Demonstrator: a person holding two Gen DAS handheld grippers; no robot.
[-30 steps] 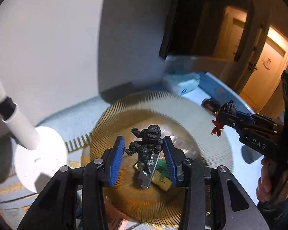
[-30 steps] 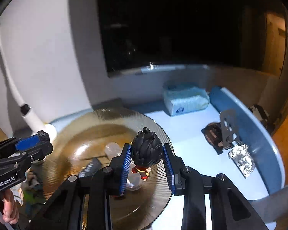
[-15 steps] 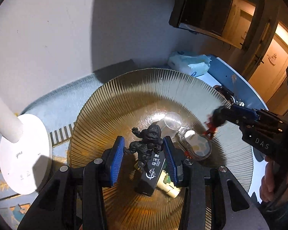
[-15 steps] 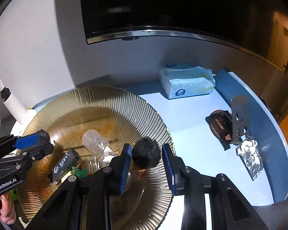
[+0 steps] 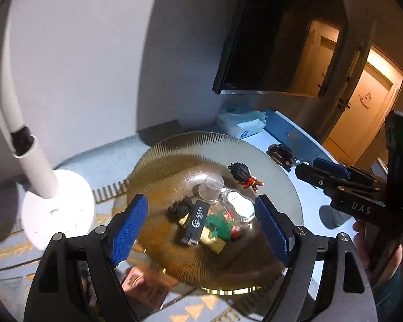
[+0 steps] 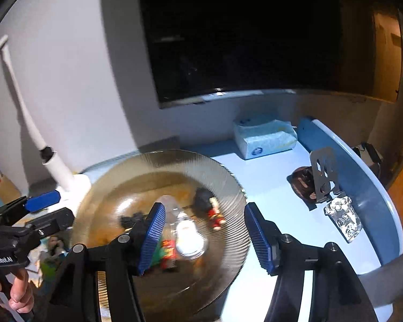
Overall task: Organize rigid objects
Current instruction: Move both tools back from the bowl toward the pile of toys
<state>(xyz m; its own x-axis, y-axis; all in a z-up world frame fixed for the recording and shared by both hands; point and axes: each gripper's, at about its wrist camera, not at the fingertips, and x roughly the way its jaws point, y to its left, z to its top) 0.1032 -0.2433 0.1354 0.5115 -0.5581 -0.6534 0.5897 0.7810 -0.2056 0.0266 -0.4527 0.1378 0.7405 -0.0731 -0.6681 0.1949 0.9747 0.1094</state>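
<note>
As left claw (image 5: 201, 230) opens | dark figurine (image 5: 180, 208) lies below on plate (image 5: 158, 161)

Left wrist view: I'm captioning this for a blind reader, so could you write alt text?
The left gripper, jaws opening and empty, hangs over a ribbed amber glass plate holding a black figurine, a red-suited figurine, a black USB stick and a clear cup. The right gripper reaches in from the right.

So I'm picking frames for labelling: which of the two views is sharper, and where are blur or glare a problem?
Left wrist view: sharper; the black stick and red figurine in the ribbed plate read clearly, though the doorway glows orange. Right wrist view: motion-smeared, plate contents blurred, the tabletop bright and the screen nearly black.
</note>
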